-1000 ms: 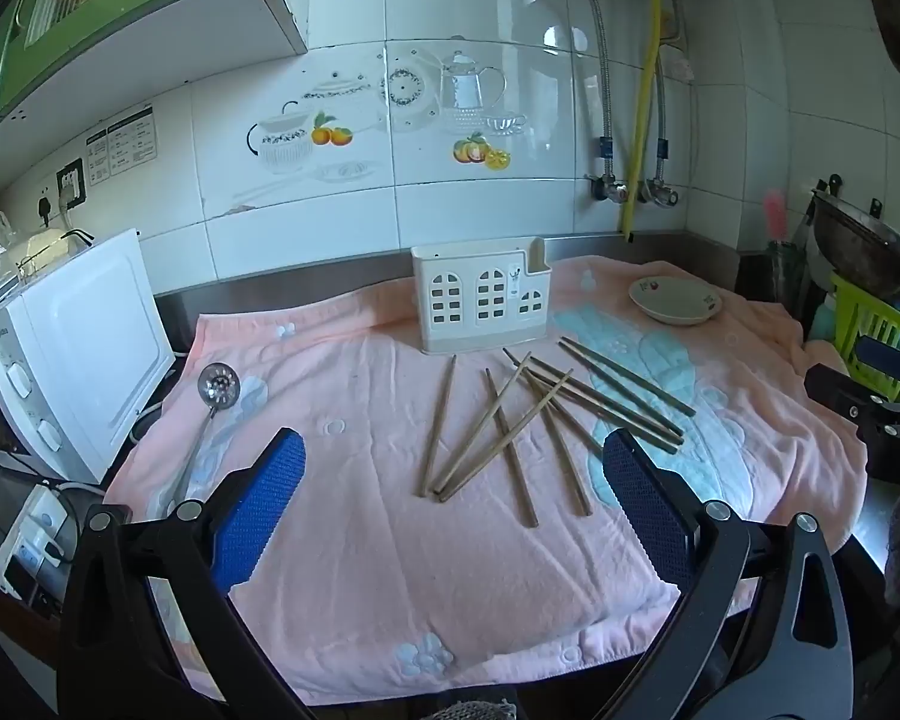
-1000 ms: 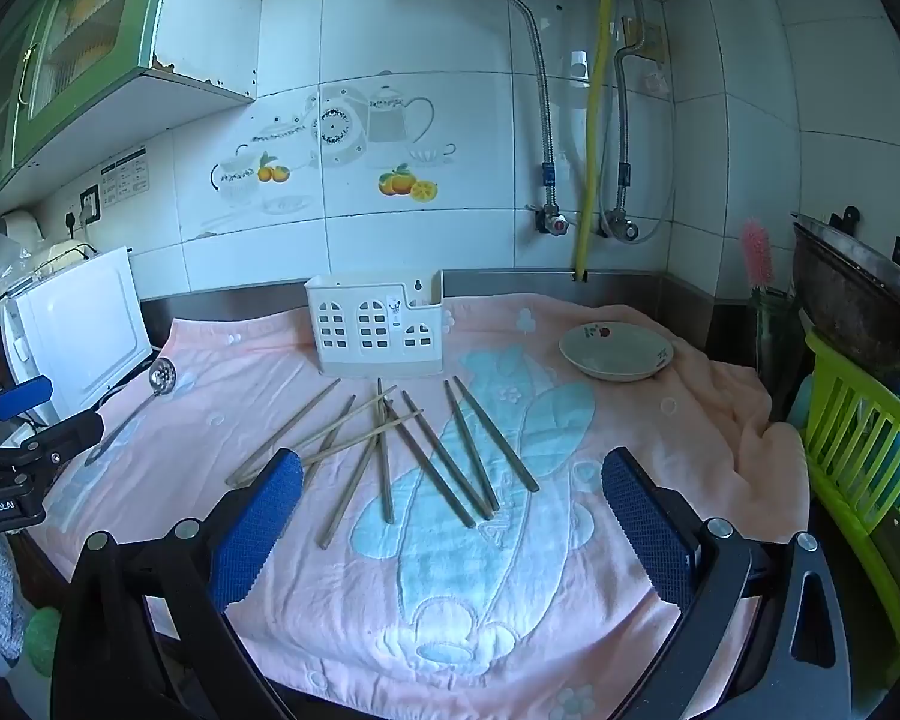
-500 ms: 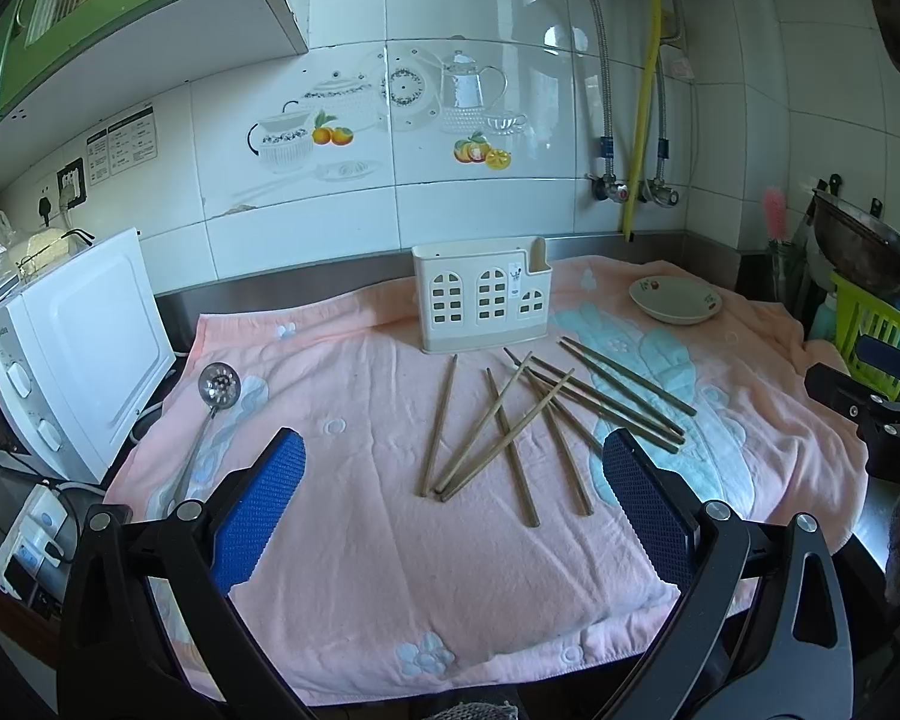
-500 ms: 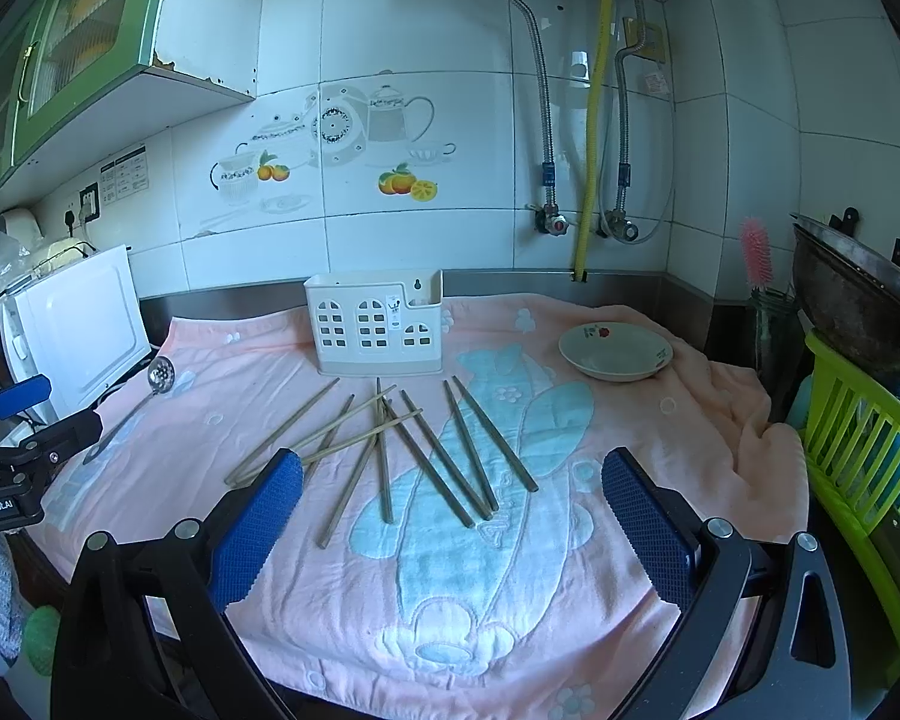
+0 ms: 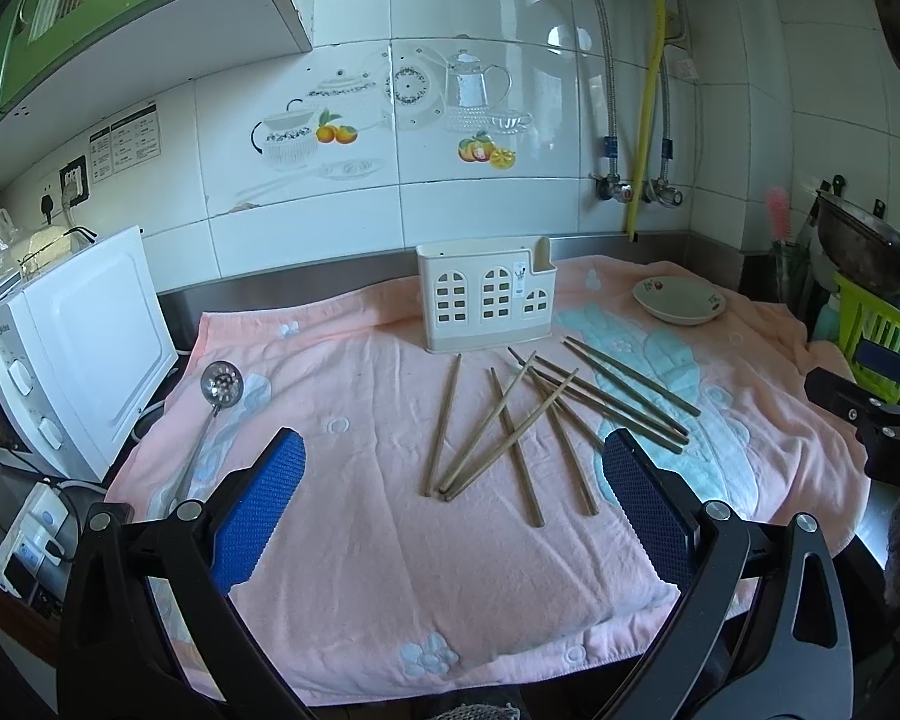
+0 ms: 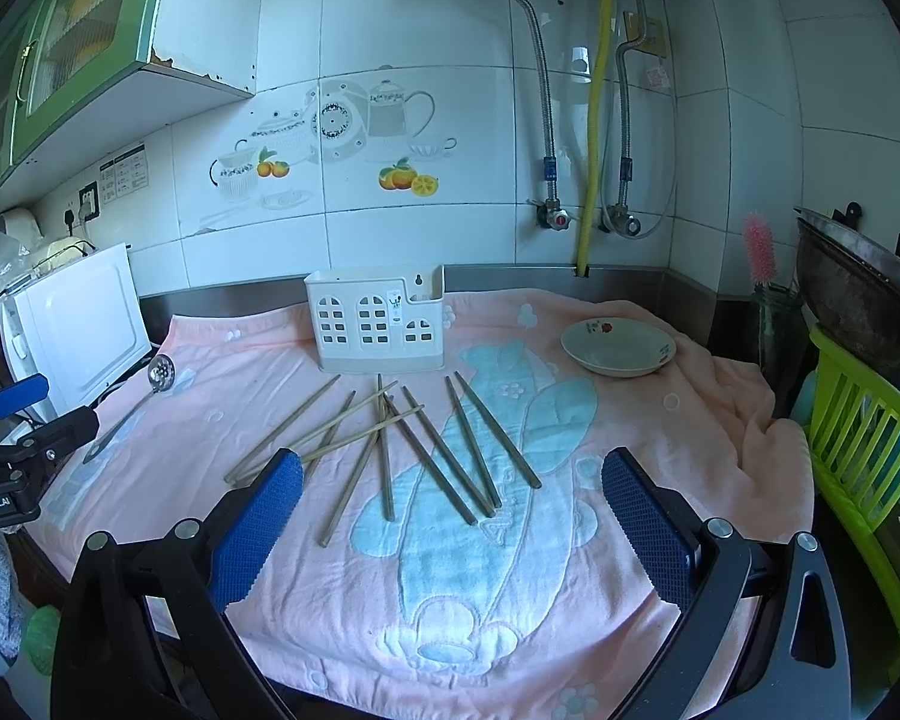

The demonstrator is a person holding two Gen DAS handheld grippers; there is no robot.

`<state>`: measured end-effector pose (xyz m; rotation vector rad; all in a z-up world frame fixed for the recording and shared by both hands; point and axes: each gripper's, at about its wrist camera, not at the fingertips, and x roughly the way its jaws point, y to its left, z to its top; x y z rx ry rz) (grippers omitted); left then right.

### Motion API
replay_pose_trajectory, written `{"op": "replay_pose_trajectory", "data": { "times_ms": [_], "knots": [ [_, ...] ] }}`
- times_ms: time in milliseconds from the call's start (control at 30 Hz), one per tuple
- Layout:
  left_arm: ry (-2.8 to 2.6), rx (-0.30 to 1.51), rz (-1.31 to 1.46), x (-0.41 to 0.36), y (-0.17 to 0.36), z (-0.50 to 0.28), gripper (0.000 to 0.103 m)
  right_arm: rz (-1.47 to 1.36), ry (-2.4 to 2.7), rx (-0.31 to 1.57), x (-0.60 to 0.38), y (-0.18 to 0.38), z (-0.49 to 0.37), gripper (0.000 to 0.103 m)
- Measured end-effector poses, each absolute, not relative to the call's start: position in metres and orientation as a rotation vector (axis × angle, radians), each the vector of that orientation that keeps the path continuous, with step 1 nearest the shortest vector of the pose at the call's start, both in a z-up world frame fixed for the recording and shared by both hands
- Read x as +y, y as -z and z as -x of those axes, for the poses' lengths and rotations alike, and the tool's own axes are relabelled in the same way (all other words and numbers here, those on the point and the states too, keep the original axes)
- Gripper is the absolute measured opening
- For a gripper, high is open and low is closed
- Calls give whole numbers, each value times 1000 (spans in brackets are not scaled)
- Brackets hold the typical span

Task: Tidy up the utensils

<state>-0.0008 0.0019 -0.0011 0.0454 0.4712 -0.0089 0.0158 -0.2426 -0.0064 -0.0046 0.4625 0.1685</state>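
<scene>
Several wooden chopsticks (image 5: 513, 420) lie scattered and crossed on a pink towel (image 5: 366, 540), in front of a white slotted utensil holder (image 5: 486, 300). They also show in the right wrist view (image 6: 390, 444), with the holder (image 6: 375, 321) behind them. A metal slotted spoon (image 5: 213, 402) lies at the towel's left side and shows in the right wrist view too (image 6: 144, 390). My left gripper (image 5: 450, 474) is open and empty, above the towel's near edge. My right gripper (image 6: 450, 486) is open and empty, near the towel's front.
A white microwave (image 5: 84, 354) stands at the left. A small ceramic dish (image 6: 618, 345) sits on the towel at the back right. A green plastic rack (image 6: 870, 456) and a dark wok (image 6: 858, 300) are at the right. The tiled wall carries pipes.
</scene>
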Motion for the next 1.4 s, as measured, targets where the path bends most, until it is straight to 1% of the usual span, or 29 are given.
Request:
{"op": "replay_pose_trajectory", "data": {
  "times_ms": [1400],
  "knots": [
    [7, 531, -34, 9, 16, -27, 98, 0, -183, 505, -238, 18, -40, 97]
  ]
}}
